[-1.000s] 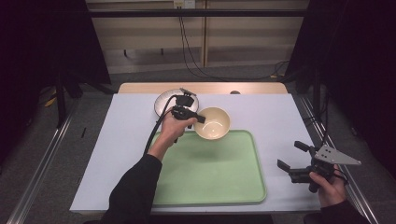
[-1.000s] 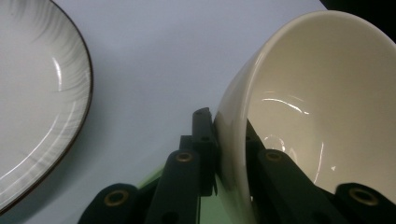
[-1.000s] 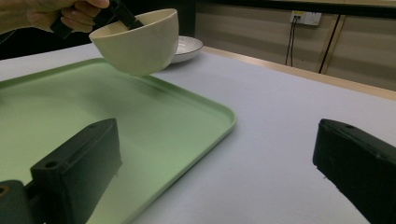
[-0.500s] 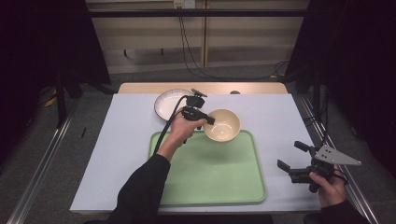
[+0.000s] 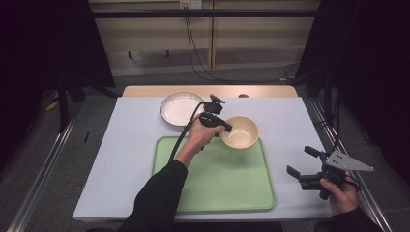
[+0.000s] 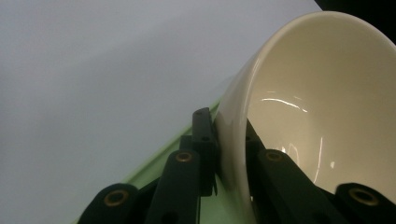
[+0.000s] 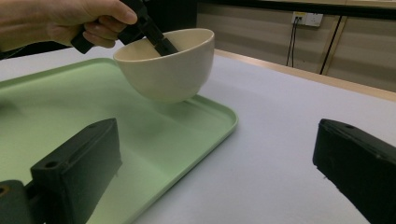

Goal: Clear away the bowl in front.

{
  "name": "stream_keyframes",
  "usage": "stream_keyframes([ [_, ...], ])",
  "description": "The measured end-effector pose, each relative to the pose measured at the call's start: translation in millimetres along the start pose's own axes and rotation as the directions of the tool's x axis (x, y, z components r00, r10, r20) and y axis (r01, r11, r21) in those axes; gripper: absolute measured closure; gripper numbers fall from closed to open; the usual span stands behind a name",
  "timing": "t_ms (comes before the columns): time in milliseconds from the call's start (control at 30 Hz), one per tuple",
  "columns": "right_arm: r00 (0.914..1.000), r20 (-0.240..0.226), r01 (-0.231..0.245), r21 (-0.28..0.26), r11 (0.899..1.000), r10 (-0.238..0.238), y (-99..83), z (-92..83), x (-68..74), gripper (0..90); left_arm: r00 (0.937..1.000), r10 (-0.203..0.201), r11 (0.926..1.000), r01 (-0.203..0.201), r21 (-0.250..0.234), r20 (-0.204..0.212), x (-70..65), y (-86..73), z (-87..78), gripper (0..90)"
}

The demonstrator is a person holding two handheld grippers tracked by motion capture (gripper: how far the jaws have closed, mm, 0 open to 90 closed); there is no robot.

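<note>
A cream bowl (image 5: 240, 132) hangs just above the far right corner of the green tray (image 5: 212, 188). My left gripper (image 5: 223, 129) is shut on the bowl's near-left rim; in the left gripper view its jaws pinch the wall of the bowl (image 6: 322, 102), one inside, one outside. The right gripper view shows the bowl (image 7: 166, 65) lifted clear of the tray (image 7: 56, 107). My right gripper (image 5: 300, 166) stands open at the table's right front, off the tray, with nothing between its fingers (image 7: 74, 168).
A white plate (image 5: 180, 108) lies on the white table (image 5: 121, 159) behind the tray's far left corner. The table's wooden far edge (image 5: 261, 91) runs behind it. Cables hang along the back wall.
My left gripper has carried the bowl to the right and toward me, from beside the plate to over the tray's far right corner. The right gripper has stayed put.
</note>
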State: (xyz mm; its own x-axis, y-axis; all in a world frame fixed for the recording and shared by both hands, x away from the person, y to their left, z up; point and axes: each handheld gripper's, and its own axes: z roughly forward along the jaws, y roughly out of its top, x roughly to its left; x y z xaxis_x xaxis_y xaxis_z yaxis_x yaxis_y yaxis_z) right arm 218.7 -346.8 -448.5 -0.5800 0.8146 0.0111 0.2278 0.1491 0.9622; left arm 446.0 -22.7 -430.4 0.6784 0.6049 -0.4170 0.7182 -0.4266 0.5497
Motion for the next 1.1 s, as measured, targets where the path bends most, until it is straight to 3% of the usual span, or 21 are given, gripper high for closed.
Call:
stream_keyframes([
  [100,1.0,-0.002,-0.001,0.002,1.0,0.001,-0.3,0.3,0.2,0.7,0.9995,0.026,0.9992,-0.026,0.03,-0.016,-1.4,3.3,8.3,83.4],
  [233,1.0,-0.003,-0.004,0.005,1.0,0.004,-0.6,0.6,0.2,0.7,0.9999,-0.01,0.9996,0.01,0.025,-0.005,0.4,5.1,17.2,83.5],
  [400,1.0,0.0,-0.003,0.003,1.0,0.003,-0.6,0.3,-0.5,0.7,0.9993,0.008,0.9985,-0.006,0.054,-0.036,-0.5,5.4,26.1,83.5],
  [467,1.0,0.0,-0.003,0.003,1.0,0.003,-0.7,0.2,-0.5,0.7,0.9997,-0.009,0.9985,0.01,0.054,-0.024,-1.6,5.7,28.9,83.5],
  [533,1.0,-0.001,-0.002,0.002,1.0,0.002,-0.7,0.1,-0.5,0.7,0.9999,0.005,0.9983,-0.004,0.059,-0.016,-1.1,6.0,30.2,83.4],
  [600,1.0,-0.001,-0.003,0.002,1.0,0.003,-0.8,0.4,-0.6,0.7,0.999,0.011,0.9973,-0.008,0.073,-0.044,-2.7,7.6,33.9,83.4],
  [767,1.0,-0.006,-0.003,0.004,1.0,0.003,-0.8,0.4,-0.6,0.7,0.9998,0.008,0.9971,-0.007,0.076,-0.019,-4.5,6.4,41.2,83.4],
  [900,1.0,-0.001,-0.001,0.002,1.0,0.001,-0.8,-0.2,-1.1,0.6,0.9998,0.001,0.9974,0.0,0.072,-0.019,-4.6,6.5,41.4,83.4],
  [1000,1.0,-0.004,-0.003,0.0,1.0,0.003,-0.8,0.5,-0.8,0.6,0.9987,0.031,0.9975,-0.028,0.066,-0.041,-8.2,6.2,42.3,83.4],
  [1100,1.0,-0.003,0.0,0.002,1.0,0.0,-0.4,0.2,-0.4,0.6,0.9996,0.016,0.9982,-0.014,0.058,-0.026,-8.7,6.3,43.2,82.7],
])
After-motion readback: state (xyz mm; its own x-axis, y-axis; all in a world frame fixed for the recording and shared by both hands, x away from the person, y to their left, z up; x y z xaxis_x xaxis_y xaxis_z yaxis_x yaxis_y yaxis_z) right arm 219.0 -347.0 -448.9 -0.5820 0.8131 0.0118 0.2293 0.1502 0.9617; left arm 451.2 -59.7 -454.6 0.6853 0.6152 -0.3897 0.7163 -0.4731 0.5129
